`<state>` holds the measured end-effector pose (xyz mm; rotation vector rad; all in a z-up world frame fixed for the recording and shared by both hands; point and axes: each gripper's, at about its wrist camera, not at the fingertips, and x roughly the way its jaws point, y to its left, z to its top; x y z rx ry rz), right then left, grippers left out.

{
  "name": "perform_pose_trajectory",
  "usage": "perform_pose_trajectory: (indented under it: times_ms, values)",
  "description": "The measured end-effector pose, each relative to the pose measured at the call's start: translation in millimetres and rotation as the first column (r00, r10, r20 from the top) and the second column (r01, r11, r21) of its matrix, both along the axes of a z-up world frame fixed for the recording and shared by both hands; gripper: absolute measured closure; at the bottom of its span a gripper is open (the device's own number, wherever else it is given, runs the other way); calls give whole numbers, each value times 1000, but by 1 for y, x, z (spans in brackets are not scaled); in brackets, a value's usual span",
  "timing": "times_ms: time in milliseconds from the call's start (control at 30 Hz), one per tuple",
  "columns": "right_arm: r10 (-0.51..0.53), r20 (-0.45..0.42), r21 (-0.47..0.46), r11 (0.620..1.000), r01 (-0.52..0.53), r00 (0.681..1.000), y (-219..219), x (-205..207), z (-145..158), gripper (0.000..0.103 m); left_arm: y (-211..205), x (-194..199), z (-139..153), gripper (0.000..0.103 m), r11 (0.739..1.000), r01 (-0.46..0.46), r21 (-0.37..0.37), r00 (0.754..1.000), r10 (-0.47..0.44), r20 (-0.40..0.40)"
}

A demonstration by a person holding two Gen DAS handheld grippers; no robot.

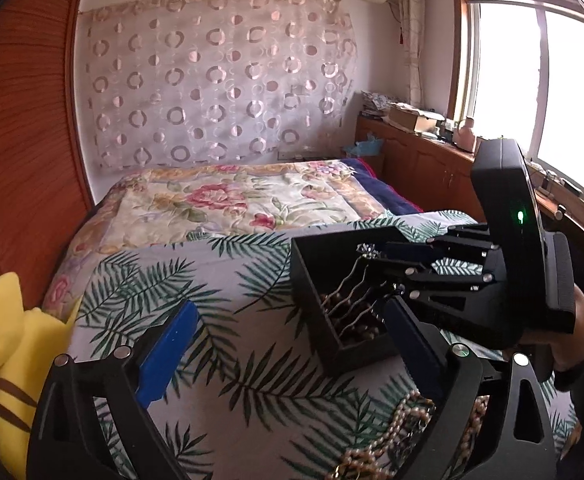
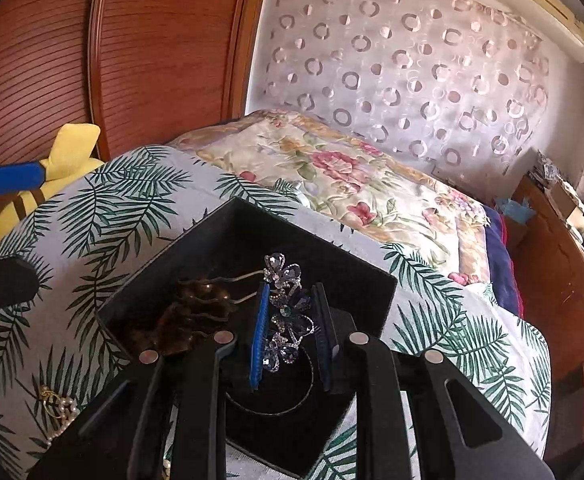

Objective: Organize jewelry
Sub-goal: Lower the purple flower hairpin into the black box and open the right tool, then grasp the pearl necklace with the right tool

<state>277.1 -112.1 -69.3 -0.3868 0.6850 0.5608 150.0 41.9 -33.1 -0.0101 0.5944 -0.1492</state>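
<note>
A black jewelry box [image 1: 324, 276] sits on the palm-leaf bedspread; it also shows in the right wrist view [image 2: 247, 240]. My right gripper [image 2: 289, 312] is over the box, its blue pads closed on a hair comb with blue crystal flowers [image 2: 285, 308]. The comb's wavy metal prongs [image 1: 352, 292] hang down into the box. Brown beads [image 2: 187, 316] lie inside the box. My left gripper [image 1: 292, 320] is open and empty, just in front of the box. Pearl and bead necklaces [image 1: 396, 432] lie on the bedspread beneath its right finger.
A yellow plush toy [image 1: 15, 344] lies at the bed's left edge by the wooden wardrobe [image 1: 19, 120]. A small gold and pearl piece [image 2: 57, 404] lies left of the box. A floral quilt [image 1: 231, 196] covers the far bed. A wooden cabinet [image 1: 420, 156] runs under the window.
</note>
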Motion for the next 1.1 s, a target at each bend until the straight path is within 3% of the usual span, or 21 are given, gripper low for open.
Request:
perform_pose_trajectory:
  times_ms: [100, 133, 467, 700, 767, 1100]
  values:
    - [-4, 8, 2, 1000, 4, 1000, -1, -3, 2, 77, 4, -7, -4, 11, 1000, -9, -2, 1000, 9, -3]
    - [-5, 7, 7, 1000, 5, 1000, -2, -4, 3, 70, 6, -10, -5, 11, 1000, -13, -4, 1000, 13, -8]
    - [22, 9, 108, 994, -22, 1000, -42, -52, 24, 70, 10, -44, -26, 10, 1000, -19, -20, 998, 18, -52]
    - [77, -53, 133, 989, -70, 996, -59, -89, 11, 70, 11, -61, -41, 10, 999, -23, -26, 996, 20, -90]
    - [90, -73, 127, 989, -81, 993, -58, -94, 4, 80, 10, -64, -41, 10, 999, -24, -26, 996, 21, -91]
    - [147, -187, 106, 986, -129, 971, -37, -97, -27, 90, 11, -74, -47, 10, 999, -25, -23, 995, 23, -101]
